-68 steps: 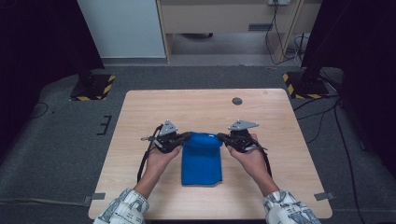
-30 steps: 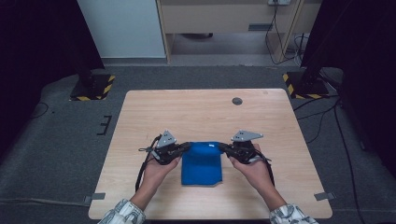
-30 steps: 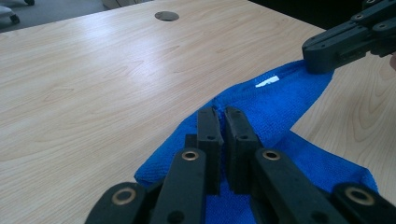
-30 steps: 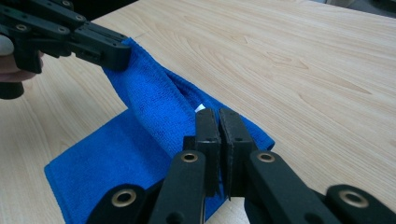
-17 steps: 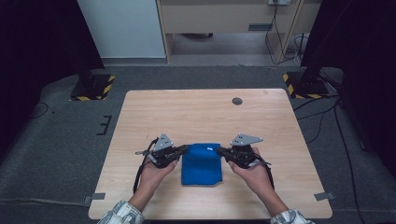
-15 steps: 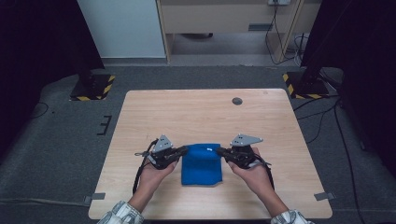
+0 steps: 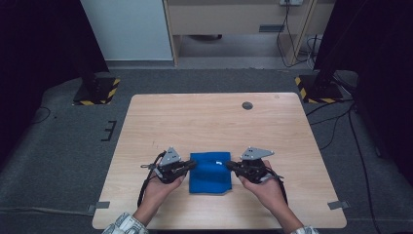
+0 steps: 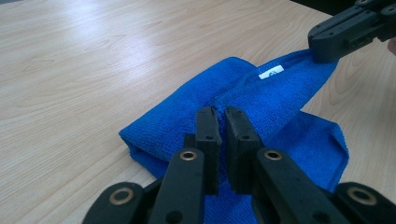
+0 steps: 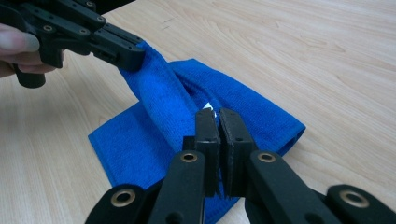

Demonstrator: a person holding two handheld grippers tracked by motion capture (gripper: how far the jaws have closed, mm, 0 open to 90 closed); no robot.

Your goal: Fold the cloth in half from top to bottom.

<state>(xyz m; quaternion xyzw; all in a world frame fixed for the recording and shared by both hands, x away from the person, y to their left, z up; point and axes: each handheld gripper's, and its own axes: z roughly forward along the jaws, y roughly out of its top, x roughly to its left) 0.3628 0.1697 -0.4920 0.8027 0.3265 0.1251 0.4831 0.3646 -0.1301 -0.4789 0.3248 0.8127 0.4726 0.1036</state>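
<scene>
Two tongs of mine work one wooden table (image 7: 214, 122), where a folded blue cloth (image 7: 210, 173) lies near my edge, between my hands. My left gripper (image 7: 191, 165) is clamped on its upper layer at one corner; my right gripper (image 7: 230, 165) pinches the opposite corner beside the small white label (image 8: 271, 72).

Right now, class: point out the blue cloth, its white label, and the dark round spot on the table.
blue cloth (image 7: 210, 175), high view, on its flat front part.
white label (image 8: 271, 72), left gripper view, middle of the tag.
dark round spot (image 7: 247, 105), high view, centre, at the table's far side.
</scene>
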